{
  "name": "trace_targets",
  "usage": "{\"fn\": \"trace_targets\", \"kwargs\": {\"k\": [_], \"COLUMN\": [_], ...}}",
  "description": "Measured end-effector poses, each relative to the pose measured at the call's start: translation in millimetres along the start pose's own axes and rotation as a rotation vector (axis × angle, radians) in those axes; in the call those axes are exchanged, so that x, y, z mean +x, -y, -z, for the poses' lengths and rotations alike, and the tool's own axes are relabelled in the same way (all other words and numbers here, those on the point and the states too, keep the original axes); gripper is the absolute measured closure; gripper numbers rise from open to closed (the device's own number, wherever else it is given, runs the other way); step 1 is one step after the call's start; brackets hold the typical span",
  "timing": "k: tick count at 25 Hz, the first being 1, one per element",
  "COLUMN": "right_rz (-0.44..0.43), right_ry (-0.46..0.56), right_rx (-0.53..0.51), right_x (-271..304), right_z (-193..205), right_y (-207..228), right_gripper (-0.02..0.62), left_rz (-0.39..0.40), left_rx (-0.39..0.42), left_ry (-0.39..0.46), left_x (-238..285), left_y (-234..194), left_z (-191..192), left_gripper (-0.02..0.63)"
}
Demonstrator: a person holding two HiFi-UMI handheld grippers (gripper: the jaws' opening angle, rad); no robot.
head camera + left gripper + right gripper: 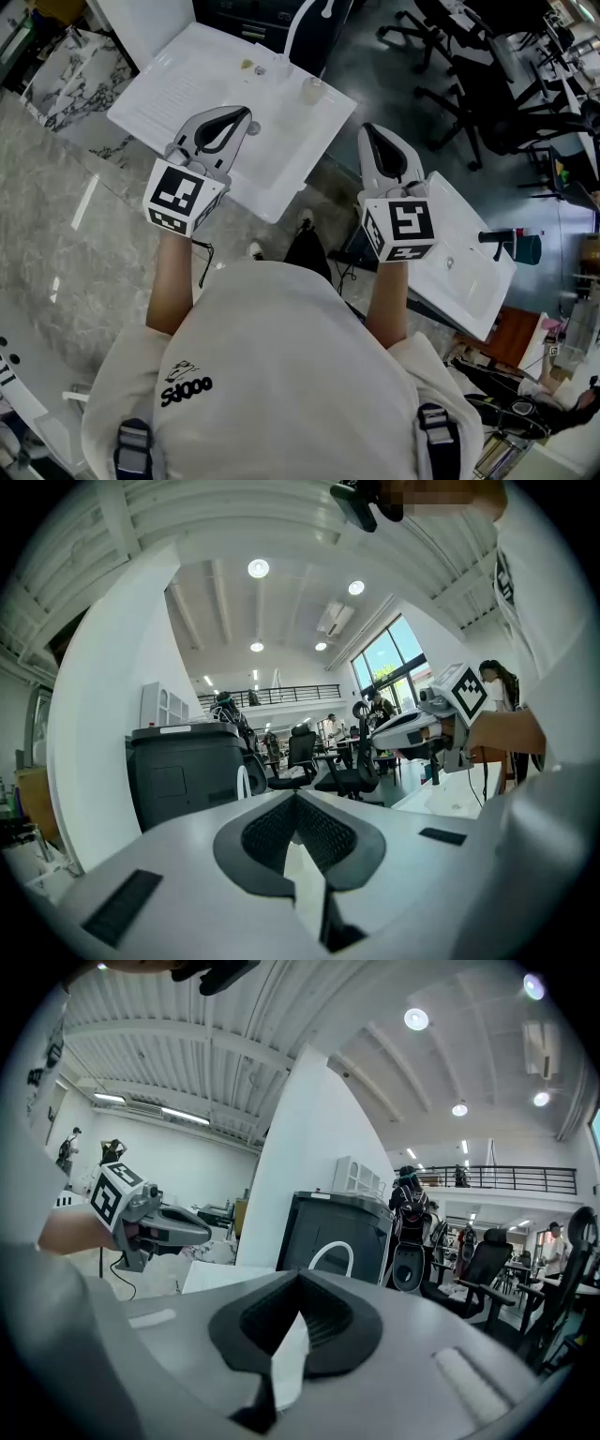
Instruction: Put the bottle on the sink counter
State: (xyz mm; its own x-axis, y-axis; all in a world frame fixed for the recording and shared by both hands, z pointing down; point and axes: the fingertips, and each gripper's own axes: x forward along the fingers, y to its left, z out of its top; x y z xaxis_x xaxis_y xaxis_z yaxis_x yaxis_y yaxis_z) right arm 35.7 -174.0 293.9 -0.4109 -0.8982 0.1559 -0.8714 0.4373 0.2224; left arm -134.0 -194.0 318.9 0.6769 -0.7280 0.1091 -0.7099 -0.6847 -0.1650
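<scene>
White-bodied left gripper point(246, 120) and matching right gripper point(370, 131) are both held up in front of the person in the white shirt point(281, 375). We find each pair of jaws closed together with nothing between them. We note a small, pale, translucent bottle point(312, 89) standing upright near the far right corner of the flat white sink counter point(187, 84), touched by neither gripper.

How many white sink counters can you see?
2. One sink counter lies in front of the left gripper; the other sink counter sits below the right gripper. More may be hidden.
</scene>
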Motion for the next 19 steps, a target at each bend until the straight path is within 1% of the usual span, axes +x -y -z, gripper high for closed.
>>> {"fn": "trace_targets", "kwargs": {"k": [12,19], "right_rz": [-0.013,-0.014], "right_ry": [-0.010,-0.016], "right_rx": [0.007,0.015], "right_x": [4.3,6.6], "right_z": [8.8,13.6], "right_y": [0.2,-0.5], "right_gripper": [0.586,0.586], "left_rz": [-0.011,-0.010], "left_rx": [-0.030,-0.045], "left_ry": [-0.039,-0.048], "left_x": [2.0,2.1], "left_y": [2.9,3.7], "left_z": [15.2,19.7], "left_gripper": [0.600,0.600]}}
